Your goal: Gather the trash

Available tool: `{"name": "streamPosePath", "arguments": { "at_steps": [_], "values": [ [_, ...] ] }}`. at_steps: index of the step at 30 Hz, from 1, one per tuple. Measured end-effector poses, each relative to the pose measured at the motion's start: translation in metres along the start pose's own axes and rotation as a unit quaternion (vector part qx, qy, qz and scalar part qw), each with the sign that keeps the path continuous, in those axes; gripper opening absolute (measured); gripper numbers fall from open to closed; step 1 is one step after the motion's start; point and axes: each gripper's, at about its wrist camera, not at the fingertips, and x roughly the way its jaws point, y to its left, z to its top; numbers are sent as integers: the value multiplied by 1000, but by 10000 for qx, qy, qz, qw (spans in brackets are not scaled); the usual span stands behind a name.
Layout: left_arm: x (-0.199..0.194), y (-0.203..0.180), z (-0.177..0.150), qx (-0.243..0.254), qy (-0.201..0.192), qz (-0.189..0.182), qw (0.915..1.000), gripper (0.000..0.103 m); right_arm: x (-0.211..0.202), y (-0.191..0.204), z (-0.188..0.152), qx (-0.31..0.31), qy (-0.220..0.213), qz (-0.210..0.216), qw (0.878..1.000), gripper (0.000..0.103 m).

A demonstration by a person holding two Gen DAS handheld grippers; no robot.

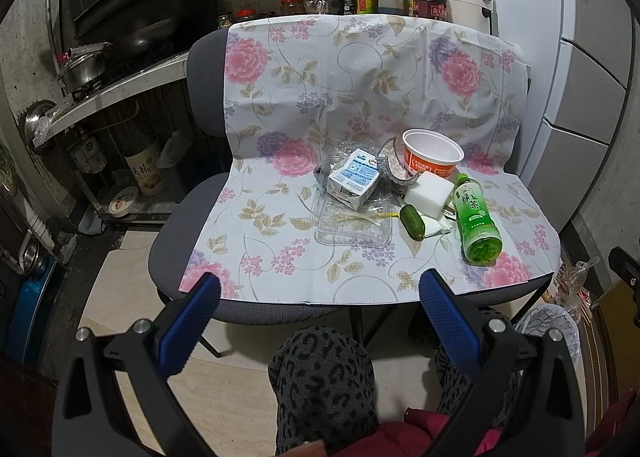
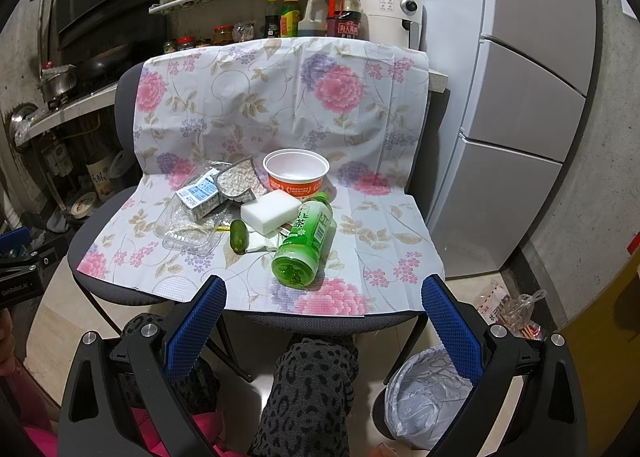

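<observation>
both grippers, left gripper (image 1: 320, 289) and right gripper (image 2: 324, 293), hang empty with ribbed blue pads spread wide above a leopard-print knee (image 2: 308, 385). beside it on the floor, a bin (image 2: 424, 397) lined with crinkled pale plastic. beyond, on a chair's floral cloth (image 2: 384, 225): a green tea bottle (image 2: 304, 241) lying down, a small cucumber (image 2: 239, 242), a clear plastic tray (image 2: 188, 235), a white foam block (image 2: 270, 211), a creased carton (image 2: 200, 197), then a round orange paper bowl (image 2: 296, 175).

Ahead of both tools, on the cloth-draped chair (image 2: 380, 217): milk carton (image 2: 200, 199) left, noodle cup (image 2: 296, 175) behind, tea bottle (image 2: 304, 243) right — bin (image 2: 428, 393) below right.
</observation>
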Motion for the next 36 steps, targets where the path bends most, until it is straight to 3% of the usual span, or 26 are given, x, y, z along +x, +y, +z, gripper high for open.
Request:
{"name": "streamPosePath", "arguments": {
  "at_steps": [26, 33, 36],
  "values": [
    [7, 6, 3, -58, 105, -39, 9999, 96, 8, -10, 1, 16, 90, 9, 10000, 97],
    [46, 3, 3, -55, 303, -147, 9994, 96, 50, -3, 4, -110, -29, 193, 9997, 97],
    [67, -1, 2, -8, 369, -228, 9991, 96, 76, -5, 5, -72, 130, 309, 9994, 97]
  ]
}}
